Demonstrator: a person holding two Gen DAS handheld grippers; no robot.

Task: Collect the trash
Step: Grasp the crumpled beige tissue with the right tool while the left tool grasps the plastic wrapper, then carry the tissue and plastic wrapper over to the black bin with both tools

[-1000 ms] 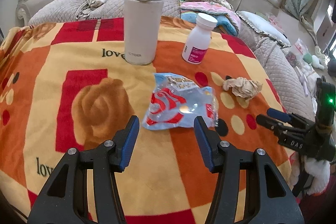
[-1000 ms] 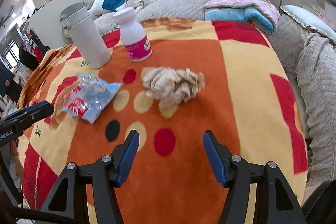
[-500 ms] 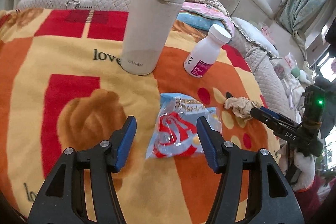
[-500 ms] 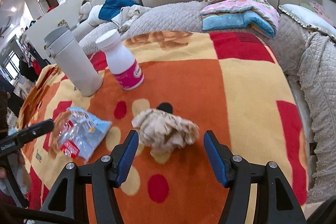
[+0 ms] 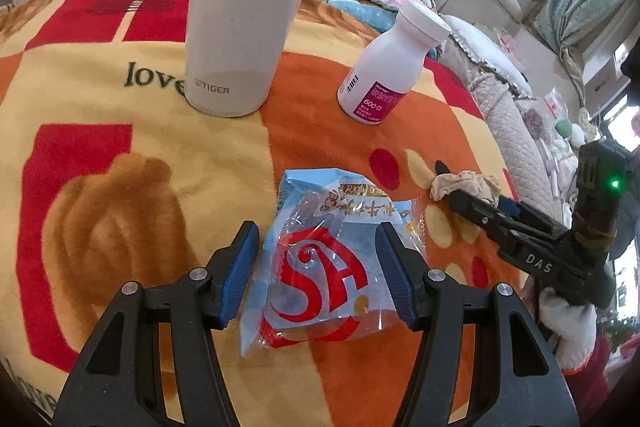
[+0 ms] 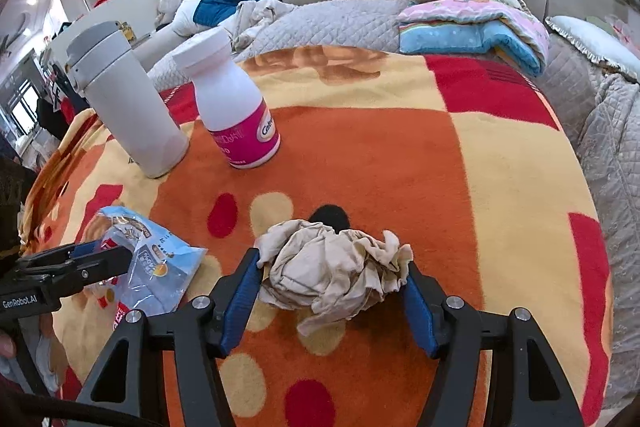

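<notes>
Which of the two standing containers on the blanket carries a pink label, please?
The small white bottle; the taller grey flask beside it has none.

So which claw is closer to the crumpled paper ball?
Right. The right claw straddles the crumpled paper ball, closing on it. The left claw sits around the snack wrapper beside it.

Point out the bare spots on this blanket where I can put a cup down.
Widest free patch: the blanket right of the pill bottle and crumpled paper, out to its edge. Another lies left of the flask and snack wrapper, over the rose print. Crowded: the middle, where the left gripper straddles the wrapper and the right gripper is closing around the paper.
</notes>
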